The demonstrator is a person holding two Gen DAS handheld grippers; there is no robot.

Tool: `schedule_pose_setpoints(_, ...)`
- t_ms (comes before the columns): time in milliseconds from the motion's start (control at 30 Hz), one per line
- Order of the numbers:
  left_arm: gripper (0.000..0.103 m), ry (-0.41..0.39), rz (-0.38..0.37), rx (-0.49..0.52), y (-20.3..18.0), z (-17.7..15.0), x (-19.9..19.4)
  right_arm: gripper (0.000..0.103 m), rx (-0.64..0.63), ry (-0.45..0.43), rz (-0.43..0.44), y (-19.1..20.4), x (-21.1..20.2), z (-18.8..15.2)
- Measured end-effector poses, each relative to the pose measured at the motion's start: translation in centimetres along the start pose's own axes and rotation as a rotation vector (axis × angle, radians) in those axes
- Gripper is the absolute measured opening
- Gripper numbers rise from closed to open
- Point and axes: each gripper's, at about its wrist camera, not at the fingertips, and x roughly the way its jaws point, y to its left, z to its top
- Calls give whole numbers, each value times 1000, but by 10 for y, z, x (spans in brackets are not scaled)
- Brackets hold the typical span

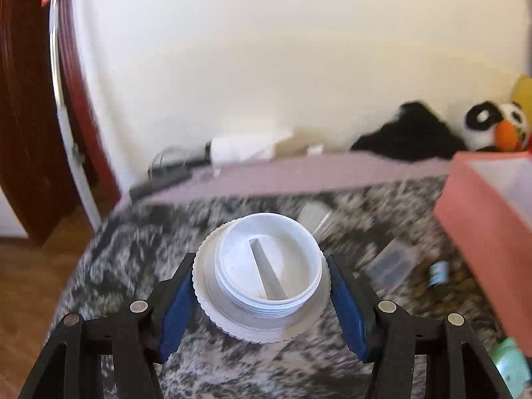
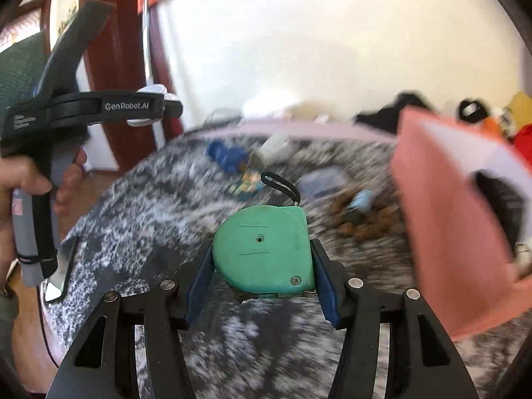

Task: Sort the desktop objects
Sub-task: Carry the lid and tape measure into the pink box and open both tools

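My left gripper [image 1: 261,276] is shut on a white threaded screw cap [image 1: 262,276], its blue pads pressing the ribbed rim on both sides; the cap is held above the mottled grey-and-white cloth [image 1: 139,259]. My right gripper [image 2: 261,266] is shut on a green tape measure [image 2: 266,252] with a black wrist loop, also lifted off the cloth. A pink box [image 1: 482,219] with a white inside stands at the right in both views [image 2: 442,219]. The left hand-held gripper body [image 2: 83,106], gripped by a hand, shows at the left of the right wrist view.
On the cloth lie a clear plastic case [image 1: 392,262], a small bottle [image 1: 437,272], a clear jar [image 1: 316,219], a blue toy [image 2: 226,156], a colourful card [image 2: 247,183] and brown pellets [image 2: 362,222]. A plush panda [image 1: 495,126] and dark cloth sit by the white wall. A wooden door stands left.
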Motion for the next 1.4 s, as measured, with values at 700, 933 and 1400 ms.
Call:
schedule_pose_setpoints(700,65,-136,-281,236,-234,35,-14,59,219,-309,-522,-201,-93,16)
schedule_pose_setpoints(933,65,-87,-399,301,-287,20,-8,59,500,-226,-389,-284,-84,-6)
schedule_pose_setpoints(1400,102,-69,-382,254,-288,18,-8,79,613,-259,-426,-295,-87,-15)
